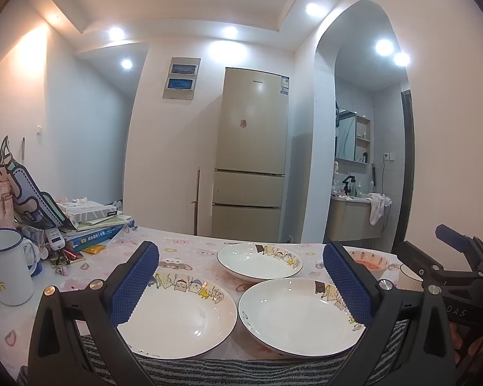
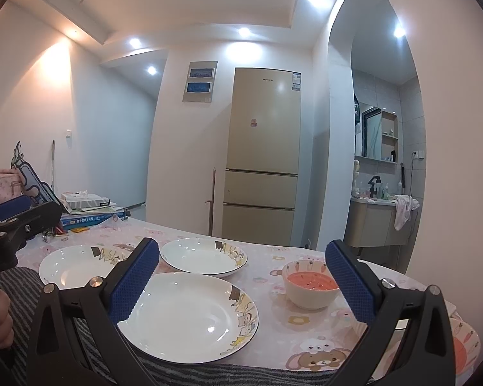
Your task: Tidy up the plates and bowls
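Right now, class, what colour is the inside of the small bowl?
Orange-red inside the small bowl, white outside; the right wrist view shows it best.

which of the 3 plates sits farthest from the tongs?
The back plate, toward the fridge; the other two plates lie at the table's near edge.

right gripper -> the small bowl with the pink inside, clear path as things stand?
Probably yes. The right gripper is open and empty, and the bowl stands alone on the tablecloth, just inside its right finger, with bare cloth around it. The nearest plate lies apart, to the left.
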`<state>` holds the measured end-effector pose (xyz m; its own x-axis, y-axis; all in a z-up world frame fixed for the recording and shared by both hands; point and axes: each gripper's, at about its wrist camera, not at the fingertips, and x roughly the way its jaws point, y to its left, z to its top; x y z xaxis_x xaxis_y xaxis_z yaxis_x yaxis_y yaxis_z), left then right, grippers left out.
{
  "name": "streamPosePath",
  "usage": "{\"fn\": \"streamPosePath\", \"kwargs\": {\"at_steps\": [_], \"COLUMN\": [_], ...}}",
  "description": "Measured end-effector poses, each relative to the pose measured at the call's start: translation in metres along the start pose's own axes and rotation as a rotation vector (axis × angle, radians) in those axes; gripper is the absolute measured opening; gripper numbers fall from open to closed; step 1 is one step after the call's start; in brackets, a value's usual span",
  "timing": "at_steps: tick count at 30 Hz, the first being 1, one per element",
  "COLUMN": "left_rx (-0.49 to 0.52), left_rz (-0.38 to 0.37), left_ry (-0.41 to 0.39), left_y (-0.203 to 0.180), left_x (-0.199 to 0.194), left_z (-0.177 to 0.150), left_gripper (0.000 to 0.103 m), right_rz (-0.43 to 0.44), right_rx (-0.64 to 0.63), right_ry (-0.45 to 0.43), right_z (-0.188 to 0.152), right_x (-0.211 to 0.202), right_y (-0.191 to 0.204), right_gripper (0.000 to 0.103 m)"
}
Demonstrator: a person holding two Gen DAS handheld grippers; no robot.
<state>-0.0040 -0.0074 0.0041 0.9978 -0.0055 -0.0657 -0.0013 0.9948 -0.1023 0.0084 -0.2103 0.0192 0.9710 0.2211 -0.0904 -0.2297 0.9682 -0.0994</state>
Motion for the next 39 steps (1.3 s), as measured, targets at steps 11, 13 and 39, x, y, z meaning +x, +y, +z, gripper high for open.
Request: {"fn": "streamPosePath", "kwargs": {"at_steps": [11, 13, 39], "left_rx": [-0.001, -0.002, -0.003], "left_rz": [0.000, 0.000, 0.000], "left_ry": [-0.001, -0.001, -0.002], "left_y": [0.0003, 0.0002, 0.0001], "left_x": [-0.0004, -0.0005, -0.0007], "left_z": [0.0007, 0.0007, 0.0005], "left_gripper": [0.103, 0.103, 0.103], "right_rz": [0.000, 0.000, 0.000], "right_rx": [-0.002, -0.003, 0.001], "right_ry": [0.028, 0.030, 0.039], "right_z": [-0.0022, -0.0016, -0.0022], "right_x": [0.0056, 0.0059, 0.0079], "right_y": [0.0024, 0.0030, 0.0026], "right_gripper": [0.103, 0.103, 0.103]}}
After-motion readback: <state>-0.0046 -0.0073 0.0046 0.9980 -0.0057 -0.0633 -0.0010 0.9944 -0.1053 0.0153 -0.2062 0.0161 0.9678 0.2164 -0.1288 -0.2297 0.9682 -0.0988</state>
